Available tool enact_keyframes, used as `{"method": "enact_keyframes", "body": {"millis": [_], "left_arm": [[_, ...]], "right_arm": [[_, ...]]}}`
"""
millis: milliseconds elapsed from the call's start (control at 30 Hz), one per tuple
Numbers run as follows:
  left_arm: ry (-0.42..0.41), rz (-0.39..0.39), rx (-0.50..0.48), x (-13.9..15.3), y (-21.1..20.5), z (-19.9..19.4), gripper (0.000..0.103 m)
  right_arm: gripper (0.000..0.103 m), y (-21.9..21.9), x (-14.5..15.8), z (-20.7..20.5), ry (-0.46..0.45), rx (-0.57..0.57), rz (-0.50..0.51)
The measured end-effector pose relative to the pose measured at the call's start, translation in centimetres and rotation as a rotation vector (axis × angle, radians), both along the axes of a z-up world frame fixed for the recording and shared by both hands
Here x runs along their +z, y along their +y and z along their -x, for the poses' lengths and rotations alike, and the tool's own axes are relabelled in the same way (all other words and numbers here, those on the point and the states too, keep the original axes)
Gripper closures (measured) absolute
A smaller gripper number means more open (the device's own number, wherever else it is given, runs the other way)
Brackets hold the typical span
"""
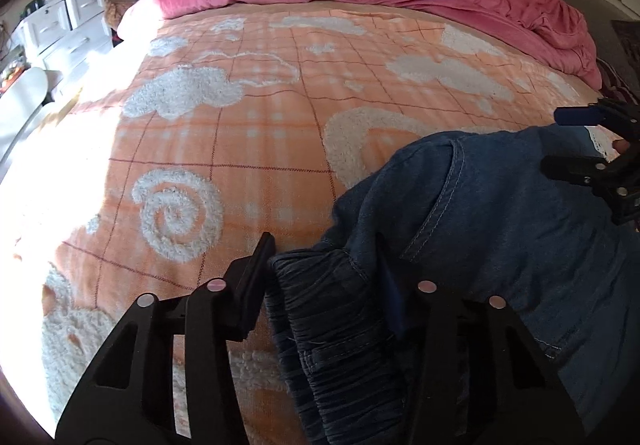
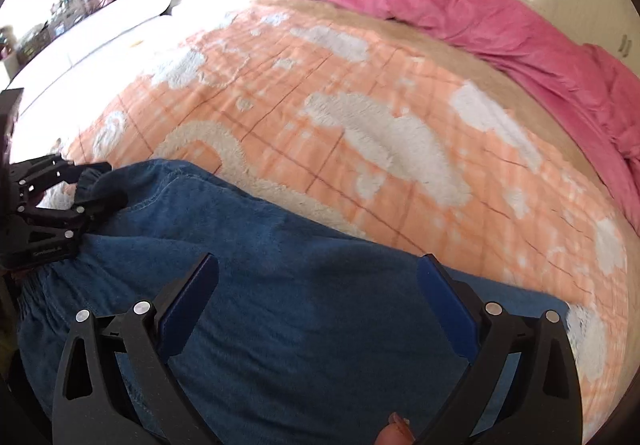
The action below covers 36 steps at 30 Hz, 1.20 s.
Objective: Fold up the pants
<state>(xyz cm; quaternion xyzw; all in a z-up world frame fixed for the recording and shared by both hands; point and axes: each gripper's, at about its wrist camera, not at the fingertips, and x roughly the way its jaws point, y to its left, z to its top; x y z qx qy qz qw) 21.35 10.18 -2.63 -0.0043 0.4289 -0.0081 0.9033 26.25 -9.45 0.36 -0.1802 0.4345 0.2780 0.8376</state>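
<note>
no readable writing; left gripper [image 1: 326, 277] clamps pants [image 1: 480, 229].

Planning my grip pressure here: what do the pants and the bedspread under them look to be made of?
The pants look like soft blue denim: matte, with pale topstitched seams and a gathered elastic waistband. The bedspread seems to be a woven orange plaid fabric with raised, fluffy white fleece-like patches; the exact fibre can't be told.

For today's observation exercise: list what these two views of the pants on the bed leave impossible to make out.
- Pants: legs and hems cut off by the bottom edge, both views.
- Right claw: whether it touches the denim; motion blur.
- Dresser clutter: too small, glare-washed.
</note>
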Motion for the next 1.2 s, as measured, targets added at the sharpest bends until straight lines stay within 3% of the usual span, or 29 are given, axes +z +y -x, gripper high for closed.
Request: {"method": "enact_keyframes", "body": {"millis": [100, 267, 367, 400, 433, 467, 500, 533, 667, 900, 1000, 1200], "left_arm": [[-0.058, 0.06, -0.001, 0.9, 0.8, 0.9, 0.073], [-0.131, 0.093, -0.039, 2.5, 0.3, 2.7, 0.075], [-0.17, 0.109, -0.05, 3.5, 0.0, 3.7, 0.076], [-0.177, 0.117, -0.054, 3.7, -0.1, 3.9, 0.076], [-0.179, 0.116, -0.057, 3.8, -0.2, 4.1, 0.076], [-0.184, 0.095, -0.053, 3.8, -0.3, 4.2, 0.076], [-0.187, 0.078, -0.049, 3.7, -0.4, 4.5, 0.076], [-0.188, 0.072, -0.048, 3.6, -0.4, 4.6, 0.076], [-0.203, 0.085, -0.028, 3.7, 0.0, 5.5, 0.076], [-0.287, 0.054, -0.053, 5.5, -1.6, 8.6, 0.075], [-0.324, 0.031, -0.056, 6.1, -2.5, 10.3, 0.075], [-0.343, 0.059, -0.072, 6.6, -3.3, 13.6, 0.074]], "right_arm": [[0.004, 1.7, -0.5, -0.5, -0.021, 0.065, 0.068], [0.005, 5.2, -1.3, -0.1, -0.088, 0.23, 0.16], [0.01, 6.6, -2.4, 0.0, -0.067, 0.294, 0.191], [0.019, 6.9, -2.7, 0.1, -0.058, 0.308, 0.198], [0.041, 7.0, -2.9, 0.3, -0.031, 0.333, 0.171], [0.055, 7.0, -2.8, 0.6, -0.02, 0.343, 0.14], [0.061, 6.9, -2.7, 1.1, -0.021, 0.347, 0.117], [0.074, 6.7, -2.6, 1.7, -0.026, 0.349, 0.095], [0.093, 5.2, -1.5, 4.0, -0.078, 0.275, 0.037], [0.095, 0.2, 2.8, 9.1, -0.16, 0.115, -0.182], [0.095, -1.0, 3.6, 12.1, -0.191, 0.079, -0.226], [0.095, -2.7, 3.7, 18.1, -0.236, 0.029, -0.275]]}}
